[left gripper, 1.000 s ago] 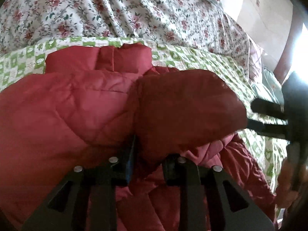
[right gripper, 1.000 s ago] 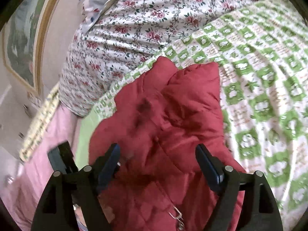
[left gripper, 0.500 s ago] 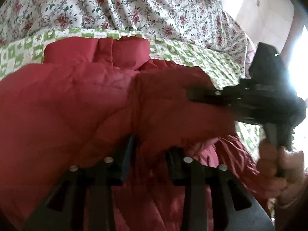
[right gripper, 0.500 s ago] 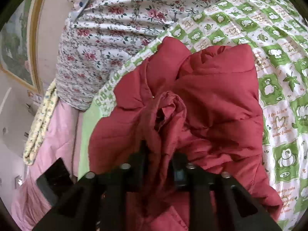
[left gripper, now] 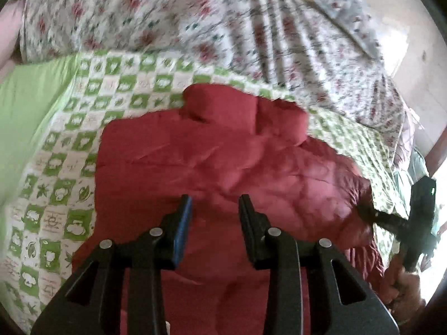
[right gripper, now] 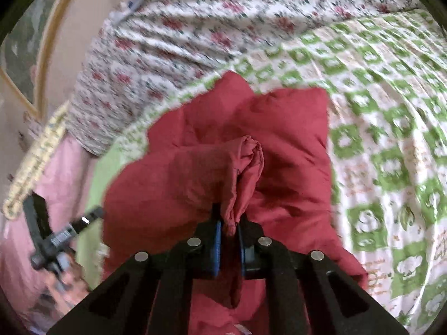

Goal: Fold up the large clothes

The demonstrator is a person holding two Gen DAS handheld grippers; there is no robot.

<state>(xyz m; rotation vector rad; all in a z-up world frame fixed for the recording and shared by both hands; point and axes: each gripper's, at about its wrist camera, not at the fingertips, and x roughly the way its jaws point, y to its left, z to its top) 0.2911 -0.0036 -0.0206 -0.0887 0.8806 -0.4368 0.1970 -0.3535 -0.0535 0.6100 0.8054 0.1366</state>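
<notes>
A red quilted jacket [left gripper: 223, 167] lies on a green-and-white checked bedspread [left gripper: 64, 184]. My left gripper [left gripper: 215, 203] is open and empty, its jaws apart just above the jacket's body. My right gripper [right gripper: 229, 223] is shut on a bunched fold of the red jacket [right gripper: 245, 162], likely a sleeve, lifted above the rest of the garment. The right gripper also shows at the right edge of the left wrist view [left gripper: 371, 212], pinching the jacket's edge. The left gripper appears blurred at the left of the right wrist view [right gripper: 92, 215].
A floral quilt [left gripper: 195, 22] is heaped along the far side of the bed; it also shows in the right wrist view [right gripper: 195, 28]. Pink bedding [right gripper: 58, 173] lies at the left. A framed picture [right gripper: 30, 42] hangs on the wall.
My left gripper opened, let go of the jacket fold and pulled back. My right gripper closed on the jacket fold and now holds it lifted.
</notes>
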